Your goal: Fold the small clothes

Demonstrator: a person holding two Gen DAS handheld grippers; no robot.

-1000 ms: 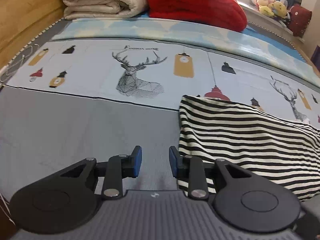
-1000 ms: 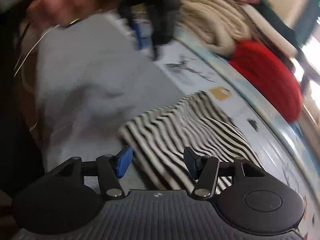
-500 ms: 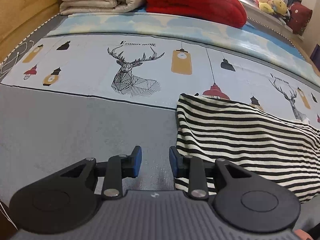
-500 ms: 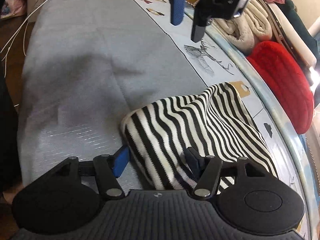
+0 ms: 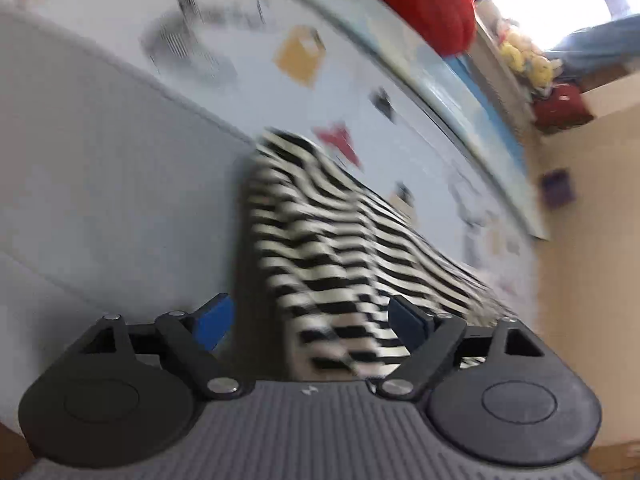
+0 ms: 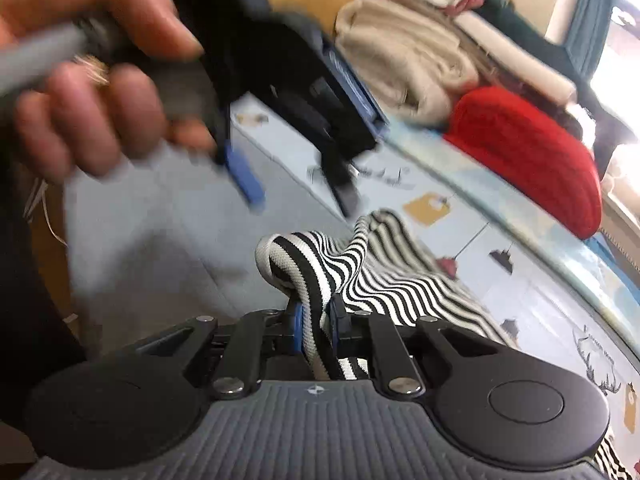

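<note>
Closest in the right wrist view, the right gripper (image 6: 315, 322) has its jaws clamped on a bunched corner of the black-and-white striped garment (image 6: 384, 276), lifting that edge off the bed (image 6: 168, 232), likely to carry it over for a fold. The rest of the garment lies spread on the bed's patterned sheet. The left gripper (image 5: 308, 320), jaws wide apart, hovers over the garment's near end, touching nothing that can be made out through the blur, probably reaching for a second corner. Farther back sit a red cushion (image 6: 532, 152) and folded cream blankets (image 6: 404, 56).
</note>
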